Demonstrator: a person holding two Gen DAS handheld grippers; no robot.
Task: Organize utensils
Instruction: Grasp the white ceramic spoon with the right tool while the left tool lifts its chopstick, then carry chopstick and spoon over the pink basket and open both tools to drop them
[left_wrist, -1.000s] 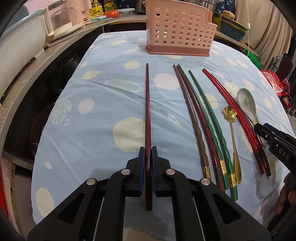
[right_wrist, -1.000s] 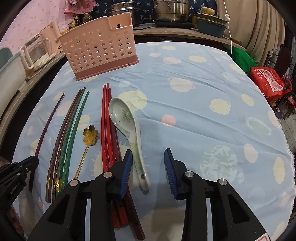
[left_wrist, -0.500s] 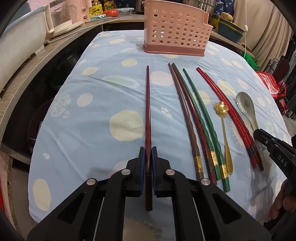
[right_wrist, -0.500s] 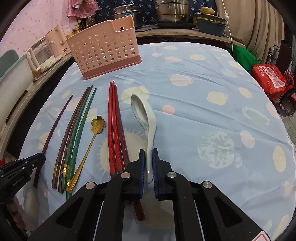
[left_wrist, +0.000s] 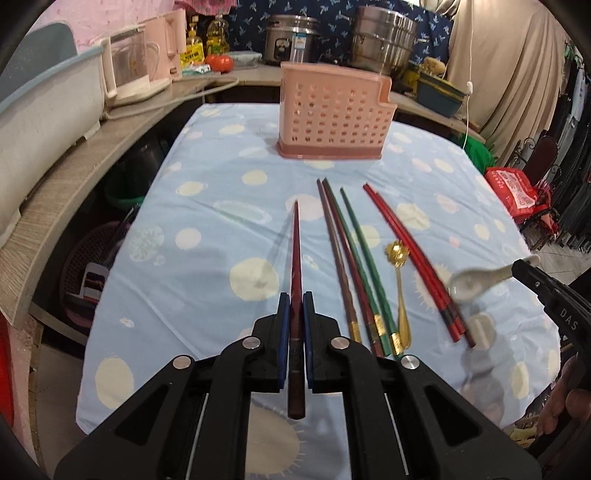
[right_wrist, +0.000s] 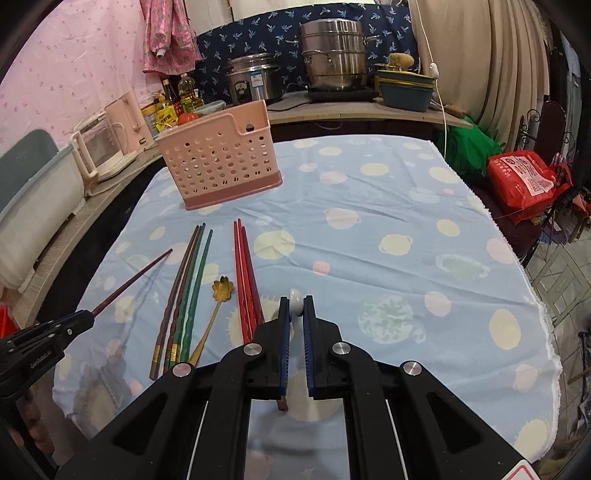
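**2 claws, 2 things lifted off the blue cloth**

Here, a table wears a light blue cloth (left_wrist: 207, 280) with pale yellow dots and planet pictures. At the far end stands a pink basket (left_wrist: 334, 116) full of little holes. Behind it runs a wooden counter with a rice cooker (right_wrist: 253, 79), a big steel pot (right_wrist: 334, 55), oil bottles and a pink kettle. A red bag (right_wrist: 524, 181) sits off to the right, near tan curtains.

The left claw (left_wrist: 294, 314) is squeezed tight on 1 dark red chopstick (left_wrist: 295, 258). The stick points straight ahead toward the basket, and its tip is up off the cloth, with a thin shadow under it.

The right claw (right_wrist: 295, 310) is pinched on the handle of a white spoon (right_wrist: 295, 297). From its own camera you only see a small white bit between the blue pads.

The left camera shows more: the whole white spoon (left_wrist: 476, 282) hangs in the air at the right, bowl end out, above the ends of the red chopsticks (left_wrist: 413, 258).

Lying flat on the cloth are 3 chopsticks side by side, brown, dark red and green (right_wrist: 188, 291), then a gold spoon (right_wrist: 214, 314) with a flower-shaped bowl, then the red chopsticks (right_wrist: 245, 277).

The right camera shows the left claw low at the left edge, with the dark red chopstick (right_wrist: 133, 278) sticking out at a slant.
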